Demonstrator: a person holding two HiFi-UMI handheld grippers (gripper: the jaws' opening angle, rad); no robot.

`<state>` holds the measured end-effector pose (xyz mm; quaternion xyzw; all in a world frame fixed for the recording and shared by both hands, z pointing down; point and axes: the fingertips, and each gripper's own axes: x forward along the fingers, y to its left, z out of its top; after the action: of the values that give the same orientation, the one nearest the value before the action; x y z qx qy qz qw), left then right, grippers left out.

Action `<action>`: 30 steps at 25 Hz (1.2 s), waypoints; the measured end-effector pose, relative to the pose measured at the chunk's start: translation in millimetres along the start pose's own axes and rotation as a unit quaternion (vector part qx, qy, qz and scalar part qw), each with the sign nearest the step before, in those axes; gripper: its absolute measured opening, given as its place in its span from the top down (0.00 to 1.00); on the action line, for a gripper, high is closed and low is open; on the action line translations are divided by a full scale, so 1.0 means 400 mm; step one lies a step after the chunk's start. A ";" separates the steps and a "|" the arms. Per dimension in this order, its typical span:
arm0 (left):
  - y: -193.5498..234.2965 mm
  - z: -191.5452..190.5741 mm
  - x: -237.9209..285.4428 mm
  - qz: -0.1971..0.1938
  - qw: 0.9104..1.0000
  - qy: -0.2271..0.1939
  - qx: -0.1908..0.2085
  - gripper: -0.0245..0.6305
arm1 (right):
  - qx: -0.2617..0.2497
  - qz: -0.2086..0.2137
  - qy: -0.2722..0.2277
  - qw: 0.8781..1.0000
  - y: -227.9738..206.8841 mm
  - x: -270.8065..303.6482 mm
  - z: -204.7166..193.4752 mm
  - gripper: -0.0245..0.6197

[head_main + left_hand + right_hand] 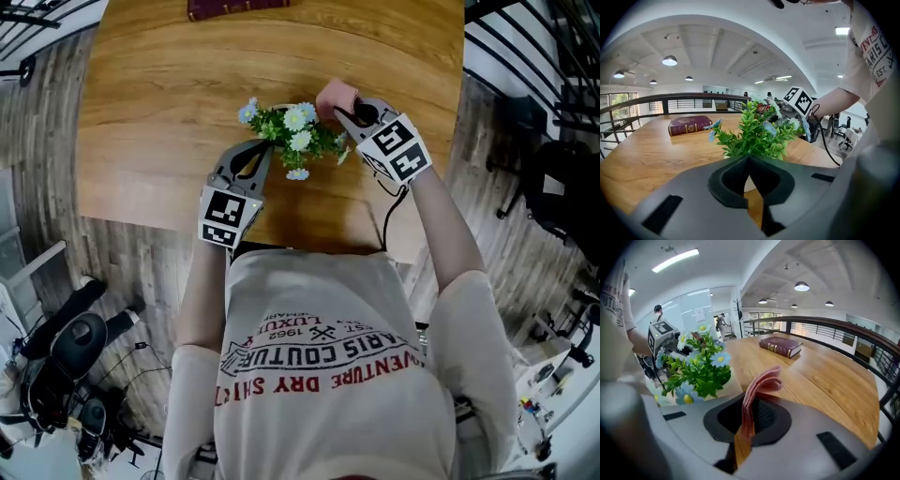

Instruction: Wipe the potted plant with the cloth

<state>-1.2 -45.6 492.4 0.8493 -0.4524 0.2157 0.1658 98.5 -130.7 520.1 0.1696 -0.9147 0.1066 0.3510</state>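
Note:
A potted plant (292,139) with green leaves and blue and white flowers stands on the round wooden table (169,112). My left gripper (269,146) is shut just left of the foliage, and I see nothing between its jaws. In the left gripper view the plant (757,133) rises right behind the closed jaws (749,158). My right gripper (341,111) sits at the plant's right side, shut on a folded pink cloth (336,96). In the right gripper view the cloth (761,385) sticks up from the jaws (749,404), beside the plant (701,371) but apart from it.
A dark red book (234,7) lies at the table's far edge, also visible as the book (780,345). A black railing (834,329) runs beyond the table. Dark equipment (66,356) stands on the floor at lower left. The near table edge is at my body.

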 end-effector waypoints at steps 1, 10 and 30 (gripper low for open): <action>0.002 -0.002 0.001 0.002 1.000 0.001 -0.002 0.94 | -0.008 0.015 0.005 1.000 0.004 0.013 0.006 0.91; 0.009 0.000 0.003 0.001 0.999 -0.017 -0.042 0.94 | -0.030 0.134 0.029 0.990 0.041 0.080 0.042 0.91; 0.003 0.012 0.005 -0.031 0.999 -0.015 -0.029 0.94 | -0.076 0.265 0.071 0.959 0.120 0.155 0.187 0.91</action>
<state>-0.1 -49.7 489.4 0.8608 -0.4342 0.1847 0.1908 -8.4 -124.8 503.8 -0.1145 -0.9050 0.1374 0.3861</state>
